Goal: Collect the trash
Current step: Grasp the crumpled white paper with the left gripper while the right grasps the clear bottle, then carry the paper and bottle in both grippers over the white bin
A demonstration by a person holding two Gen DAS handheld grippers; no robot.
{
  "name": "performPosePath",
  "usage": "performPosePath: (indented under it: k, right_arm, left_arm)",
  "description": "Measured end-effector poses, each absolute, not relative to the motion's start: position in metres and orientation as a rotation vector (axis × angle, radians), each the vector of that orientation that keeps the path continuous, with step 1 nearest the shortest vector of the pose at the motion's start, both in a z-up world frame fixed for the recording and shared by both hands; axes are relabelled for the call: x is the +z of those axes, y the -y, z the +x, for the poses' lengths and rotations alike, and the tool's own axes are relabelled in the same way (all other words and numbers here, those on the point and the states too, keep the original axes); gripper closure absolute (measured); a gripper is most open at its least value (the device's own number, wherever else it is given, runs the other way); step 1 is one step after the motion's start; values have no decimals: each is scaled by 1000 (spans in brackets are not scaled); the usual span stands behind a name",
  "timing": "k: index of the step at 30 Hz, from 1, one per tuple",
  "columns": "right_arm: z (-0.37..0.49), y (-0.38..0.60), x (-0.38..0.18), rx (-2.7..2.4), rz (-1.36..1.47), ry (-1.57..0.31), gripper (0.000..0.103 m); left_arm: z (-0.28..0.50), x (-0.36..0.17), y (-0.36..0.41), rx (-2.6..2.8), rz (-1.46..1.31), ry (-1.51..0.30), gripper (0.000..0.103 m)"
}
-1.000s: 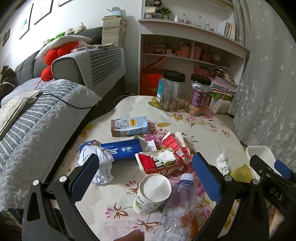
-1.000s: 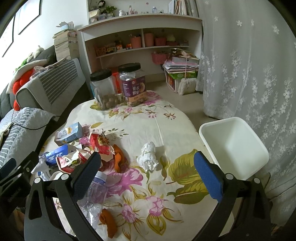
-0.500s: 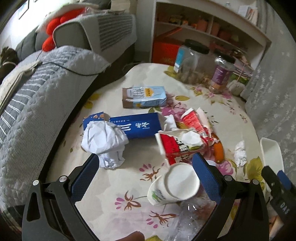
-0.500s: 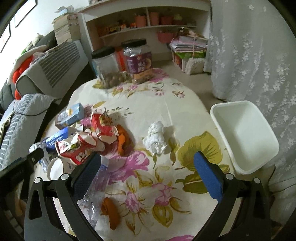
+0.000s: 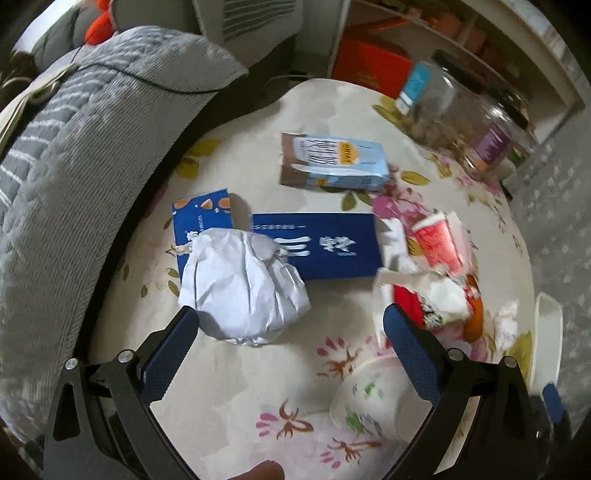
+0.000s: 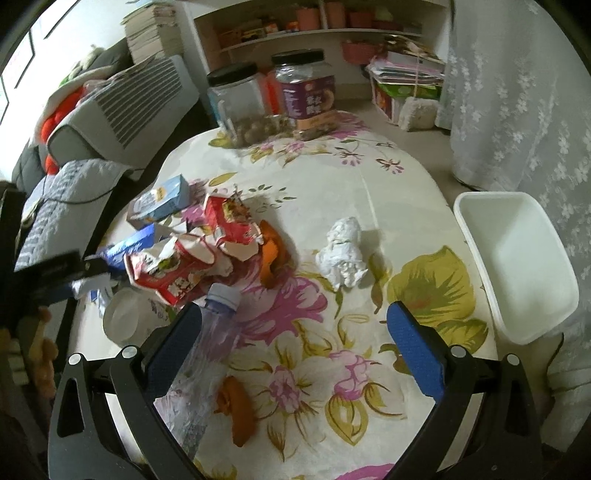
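Trash lies scattered on a floral tablecloth (image 5: 236,373). A large crumpled white paper ball (image 5: 242,286) sits just beyond my open left gripper (image 5: 291,347), resting on a flat blue box (image 5: 321,245). A light blue carton (image 5: 332,162) lies farther back, red wrappers (image 5: 436,280) to the right, a paper cup (image 5: 369,404) near the right finger. My right gripper (image 6: 291,341) is open above the cloth; a clear plastic bottle (image 6: 207,354) lies by its left finger, a small crumpled tissue (image 6: 341,251) ahead, orange peels (image 6: 236,410) nearby. A white bin (image 6: 517,258) stands at the table's right edge.
Two black-lidded jars (image 6: 306,92) stand at the table's far end. A grey striped sofa (image 5: 74,155) borders the left side. Shelves (image 6: 314,22) and a lace curtain (image 6: 517,92) lie beyond. The left gripper's body (image 6: 48,280) shows at the right wrist view's left edge.
My left gripper has moved forward and down toward the white paper ball, which now fills the space just ahead of its fingers. The right gripper has tilted down slightly over the table.
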State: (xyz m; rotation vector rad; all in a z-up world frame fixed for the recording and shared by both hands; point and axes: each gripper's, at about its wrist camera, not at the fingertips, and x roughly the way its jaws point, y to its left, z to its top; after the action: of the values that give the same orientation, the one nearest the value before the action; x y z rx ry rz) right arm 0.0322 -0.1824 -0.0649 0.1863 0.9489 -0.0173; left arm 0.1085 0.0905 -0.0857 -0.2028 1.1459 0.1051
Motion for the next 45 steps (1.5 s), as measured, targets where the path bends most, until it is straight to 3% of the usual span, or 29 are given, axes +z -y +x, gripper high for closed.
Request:
performPosePath:
  k: [11,13,15,16,40,43,45]
  right_arm:
    - [35,173,-77,-5,156,-982,7]
    - [36,171,-80,7,169,-997,7]
    - [37,167,-84,17,171,-1016,7]
    - [37,165,-87,22,171,-1026,7]
    - [56,111,-134,144,214,-1221,8]
    - [62,107,-140,185,226,-1239,44]
    - [65,107,-139,194,242,-1237,48]
  left_arm:
    - [125,-104,-100,122,-226,-1161,8]
    - [127,-107,-101,117,-242,-1165,21]
    - [127,-110,-100,109,-232,-1175,41]
    - [127,-110,-100,106,-226,-1177,43]
    - [97,-68,-89,4,-201,-1023,46]
    - [95,-68,-85,-6,-193,-1019,46]
    - [92,-65,-82,-12,-179,-1003,46]
